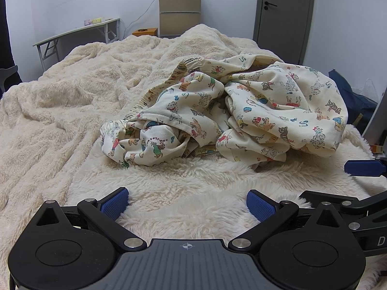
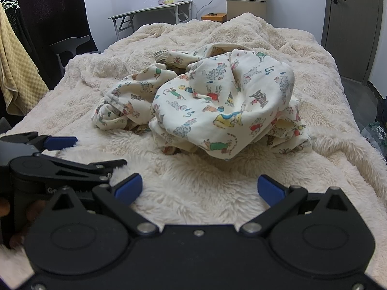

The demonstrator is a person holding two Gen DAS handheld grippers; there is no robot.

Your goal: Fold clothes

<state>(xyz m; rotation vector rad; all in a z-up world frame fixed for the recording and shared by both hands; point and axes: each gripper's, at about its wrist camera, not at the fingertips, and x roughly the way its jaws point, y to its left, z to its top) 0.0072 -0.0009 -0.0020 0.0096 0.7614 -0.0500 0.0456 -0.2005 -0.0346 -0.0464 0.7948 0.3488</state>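
— What are your two claws doing?

— I am holding my left gripper (image 1: 187, 204) low over the fluffy cream blanket (image 1: 72, 120), its blue pads spread wide with nothing between them. My right gripper (image 2: 199, 189) is hovering just beside it, also spread apart and grasping nothing.

— And the clothes?

— The printed garment (image 1: 241, 111) is lying crumpled in a heap on the blanket ahead of both grippers, apart from the fingertips. It is cream cloth with little cartoon animals, and a gathered elastic band is showing along its far left edge. From the right wrist the same heap (image 2: 212, 104) is sitting a little right of centre.

— Anything else showing?

— A folding table (image 1: 79, 30) is standing against the far wall, a beige fridge (image 1: 180, 9) beside it, a grey door (image 1: 285, 12) to the right. A yellow waffle towel (image 2: 17, 72) is hanging at my left.
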